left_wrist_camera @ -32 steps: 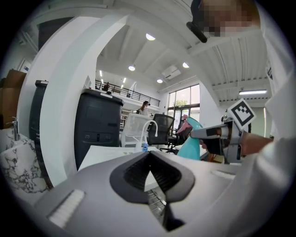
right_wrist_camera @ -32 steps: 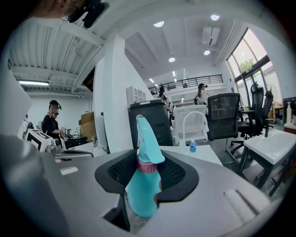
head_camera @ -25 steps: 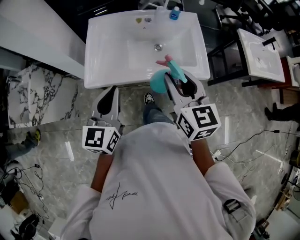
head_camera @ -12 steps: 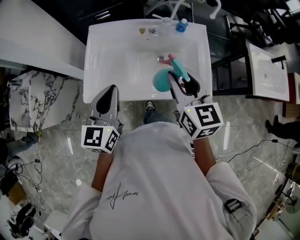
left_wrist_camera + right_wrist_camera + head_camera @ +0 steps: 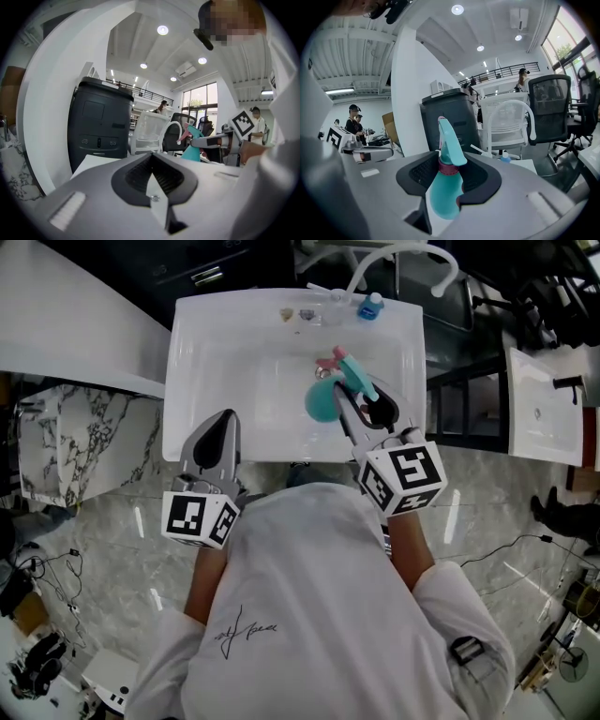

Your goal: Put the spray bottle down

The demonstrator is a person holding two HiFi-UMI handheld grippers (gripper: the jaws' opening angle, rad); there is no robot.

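Observation:
A teal spray bottle (image 5: 322, 401) with a pink collar and teal trigger hangs over the white sink (image 5: 225, 334), near its drain. My right gripper (image 5: 359, 399) is shut on the bottle's neck; in the right gripper view the bottle (image 5: 446, 187) stands upright between the black pads, filling the right gripper (image 5: 447, 166). My left gripper (image 5: 223, 418) is at the sink's near left rim with its tips together and nothing in it. The left gripper view shows the left gripper's (image 5: 151, 154) pads meeting, with the bottle (image 5: 191, 143) off to the right.
A white faucet (image 5: 394, 254) arches over the sink's back edge, with a small blue-capped bottle (image 5: 372, 306) beside it. A second basin (image 5: 548, 404) stands at the right. A marble slab (image 5: 80, 442) is left of the sink. A dark bin (image 5: 450, 122) stands behind.
Both grippers have moved forward, from the sink's front edge to out over it. The spray bottle has travelled with the right gripper, from the front rim to above the drain.

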